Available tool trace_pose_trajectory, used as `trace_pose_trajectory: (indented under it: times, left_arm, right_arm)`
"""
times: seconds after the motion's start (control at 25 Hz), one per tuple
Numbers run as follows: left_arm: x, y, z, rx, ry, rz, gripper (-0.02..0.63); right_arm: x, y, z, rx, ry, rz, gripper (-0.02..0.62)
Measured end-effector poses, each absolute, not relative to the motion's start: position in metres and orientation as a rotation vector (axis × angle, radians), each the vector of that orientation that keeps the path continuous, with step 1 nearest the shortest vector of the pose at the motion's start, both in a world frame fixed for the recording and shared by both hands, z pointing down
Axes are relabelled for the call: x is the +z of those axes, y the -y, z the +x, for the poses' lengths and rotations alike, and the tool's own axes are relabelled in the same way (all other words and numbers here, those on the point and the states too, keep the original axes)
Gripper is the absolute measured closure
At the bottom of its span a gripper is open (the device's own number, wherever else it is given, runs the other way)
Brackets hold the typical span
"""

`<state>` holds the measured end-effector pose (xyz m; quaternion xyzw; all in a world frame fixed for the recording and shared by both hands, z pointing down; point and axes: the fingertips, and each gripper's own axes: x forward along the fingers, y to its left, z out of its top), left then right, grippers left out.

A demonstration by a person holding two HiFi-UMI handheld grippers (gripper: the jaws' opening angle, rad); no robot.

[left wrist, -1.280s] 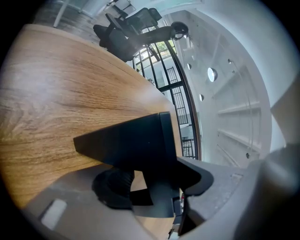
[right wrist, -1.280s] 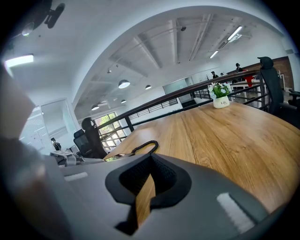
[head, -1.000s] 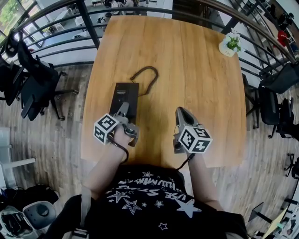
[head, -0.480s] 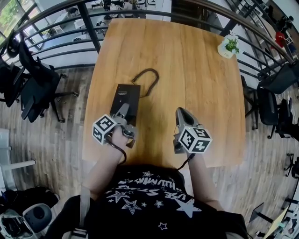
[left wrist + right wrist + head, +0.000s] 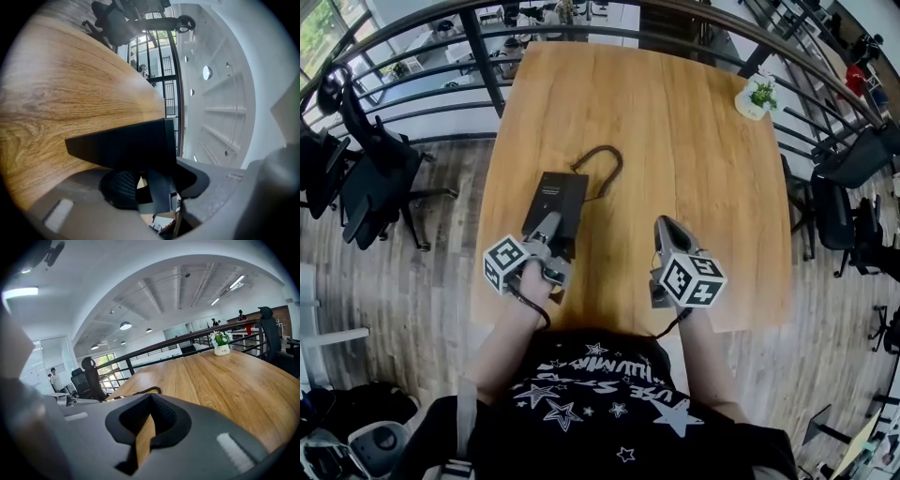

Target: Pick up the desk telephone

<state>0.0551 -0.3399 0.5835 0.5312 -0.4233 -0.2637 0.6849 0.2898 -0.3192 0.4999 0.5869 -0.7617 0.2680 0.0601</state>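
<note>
The black desk telephone (image 5: 560, 197) lies on the wooden table (image 5: 694, 150), with its dark cord (image 5: 602, 159) looping off its far end. My left gripper (image 5: 546, 227) is at the phone's near end, shut on that edge. In the left gripper view the phone's black slab (image 5: 126, 145) runs in between the left gripper's (image 5: 149, 185) jaws. My right gripper (image 5: 664, 227) hovers over bare table to the right of the phone, apart from it. In the right gripper view the right gripper (image 5: 147, 427) is shut, with only a thin sliver of table showing between its jaws.
A small potted plant (image 5: 759, 94) in a white pot stands at the table's far right corner. It shows as the plant (image 5: 220, 344) in the right gripper view too. Black railings (image 5: 478, 47) and office chairs (image 5: 366, 178) ring the table.
The left gripper has turned slightly, and the phone has swung a little with it, its far end now angled more to the right. The right gripper has stayed put.
</note>
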Motion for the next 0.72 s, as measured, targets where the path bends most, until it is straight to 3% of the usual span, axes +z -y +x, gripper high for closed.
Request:
trace_pose_trajectory:
  times: [0.72]
  left_arm:
    - [0.543,0.305,0.028,-0.477,0.693,1.406,0.413]
  right_arm:
    - [0.49,0.24,0.251,0.803,2.173,1.99,0.595]
